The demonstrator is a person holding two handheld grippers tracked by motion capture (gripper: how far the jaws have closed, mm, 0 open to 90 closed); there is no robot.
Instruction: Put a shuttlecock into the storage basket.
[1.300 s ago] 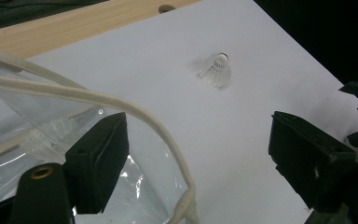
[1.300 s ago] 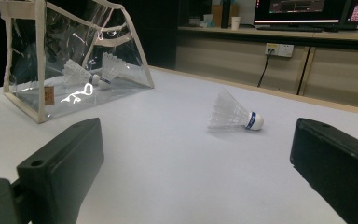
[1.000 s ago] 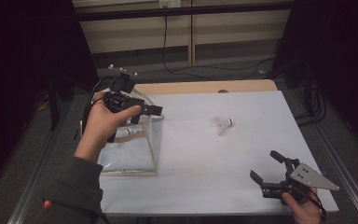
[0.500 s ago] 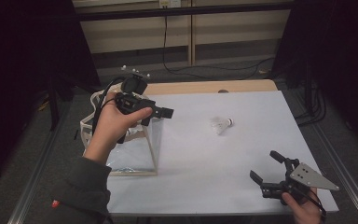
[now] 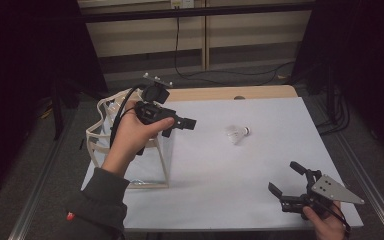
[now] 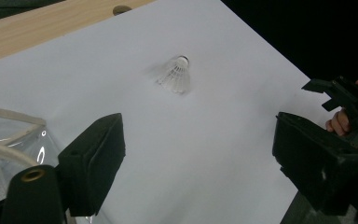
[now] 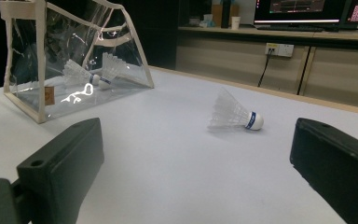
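A clear bag (image 5: 130,150) with cream trim is seen standing at the left edge of the white tabletop (image 5: 220,170), with two shuttlecocks (image 7: 91,74) lying inside it. Above the bag's right side, the left gripper (image 5: 180,123) is held aloft in a raised hand (image 5: 132,135), the forearm angled up from the lower left and the fingers (image 6: 93,158) pointed level toward the right; the fingers have just been opening wider, and nothing is caught between them. A loose shuttlecock (image 5: 237,133) is left lying on its side near the middle of the tabletop, well apart from both grippers. At the near right corner, the right gripper (image 5: 290,182) is held low, fingers spread wide and empty, aimed toward the shuttlecock.
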